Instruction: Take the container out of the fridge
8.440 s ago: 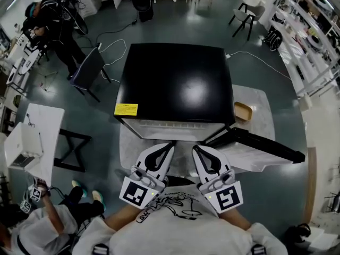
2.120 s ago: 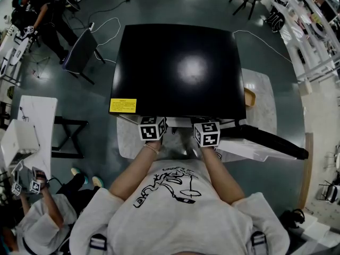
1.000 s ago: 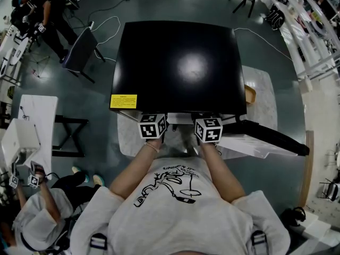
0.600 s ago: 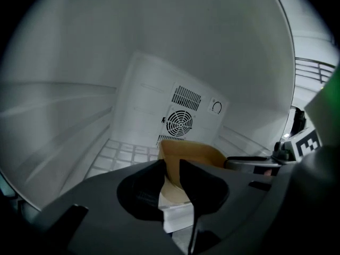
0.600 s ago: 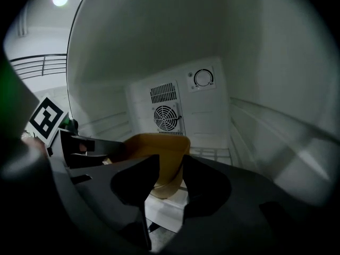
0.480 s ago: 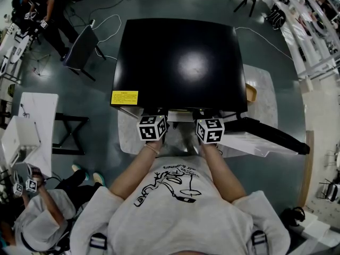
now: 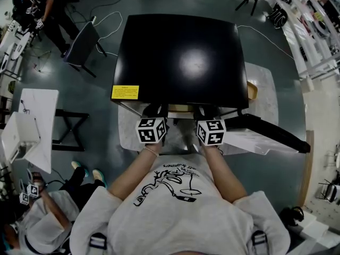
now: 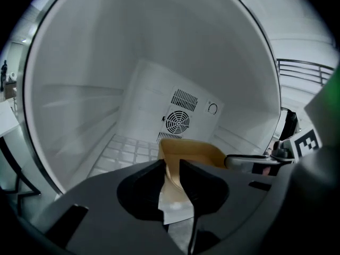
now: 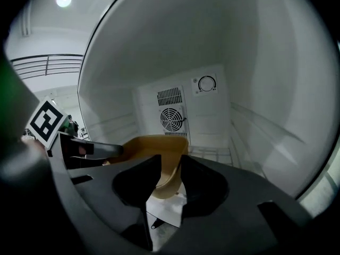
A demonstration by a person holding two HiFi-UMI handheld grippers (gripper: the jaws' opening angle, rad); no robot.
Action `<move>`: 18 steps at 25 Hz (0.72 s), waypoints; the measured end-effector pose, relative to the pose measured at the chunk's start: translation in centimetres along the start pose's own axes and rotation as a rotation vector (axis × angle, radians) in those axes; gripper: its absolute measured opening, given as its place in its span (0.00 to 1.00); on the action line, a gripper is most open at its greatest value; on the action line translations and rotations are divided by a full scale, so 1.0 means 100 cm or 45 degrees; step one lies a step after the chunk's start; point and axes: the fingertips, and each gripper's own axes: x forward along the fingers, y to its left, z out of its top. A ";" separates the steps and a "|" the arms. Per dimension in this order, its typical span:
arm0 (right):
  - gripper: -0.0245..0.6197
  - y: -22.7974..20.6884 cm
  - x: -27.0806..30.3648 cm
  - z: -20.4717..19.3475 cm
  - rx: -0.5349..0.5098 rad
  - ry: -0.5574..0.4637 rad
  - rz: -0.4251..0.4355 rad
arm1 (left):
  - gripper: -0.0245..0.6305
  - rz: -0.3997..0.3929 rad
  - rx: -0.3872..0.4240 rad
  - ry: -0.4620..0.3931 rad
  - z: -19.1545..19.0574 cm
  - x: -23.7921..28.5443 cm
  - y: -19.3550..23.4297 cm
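Note:
A tan container (image 8: 194, 152) sits low inside the white fridge (image 8: 106, 89). My left gripper (image 8: 171, 163) is shut on its left wall, which stands pinched between the two black jaws. In the right gripper view, the container (image 9: 154, 145) has its right wall between the jaws of my right gripper (image 9: 170, 161). Those jaws are closing and do not clearly press on the wall. From the head view both grippers (image 7: 154, 113) (image 7: 207, 113) reach into the fridge mouth under its black top (image 7: 180, 62). A strip of the container (image 7: 179, 108) shows between them.
The fridge door (image 7: 265, 134) hangs open to the right. A round fan grille (image 8: 177, 122) and a dial (image 9: 206, 83) sit on the back wall. A wire shelf (image 8: 127, 150) lies below the container. Another tan tray (image 7: 251, 92) rests right of the fridge. A chair (image 7: 85, 44) and people stand at left.
Both grippers, once held in front of the chest, have gone into the fridge. Over the last second their marker cubes drew slightly back toward the person, and the container's tan edge now shows.

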 end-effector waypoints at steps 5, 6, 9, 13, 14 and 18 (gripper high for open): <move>0.22 0.005 -0.006 -0.003 0.020 -0.007 0.013 | 0.18 0.009 -0.009 -0.014 -0.003 -0.009 -0.001; 0.22 0.006 -0.007 -0.003 0.024 -0.008 0.014 | 0.18 0.010 -0.011 -0.017 -0.003 -0.012 -0.001; 0.22 0.009 -0.012 -0.004 0.029 -0.010 0.019 | 0.18 0.015 -0.017 -0.023 -0.004 -0.017 -0.001; 0.20 0.013 -0.017 -0.006 0.040 -0.018 0.028 | 0.18 0.022 -0.021 -0.024 -0.007 -0.023 -0.001; 0.20 0.014 -0.018 -0.006 0.043 -0.019 0.028 | 0.18 0.024 -0.022 -0.024 -0.007 -0.024 -0.001; 0.19 0.015 -0.022 -0.009 0.051 -0.020 0.032 | 0.17 0.028 -0.021 -0.026 -0.010 -0.029 -0.002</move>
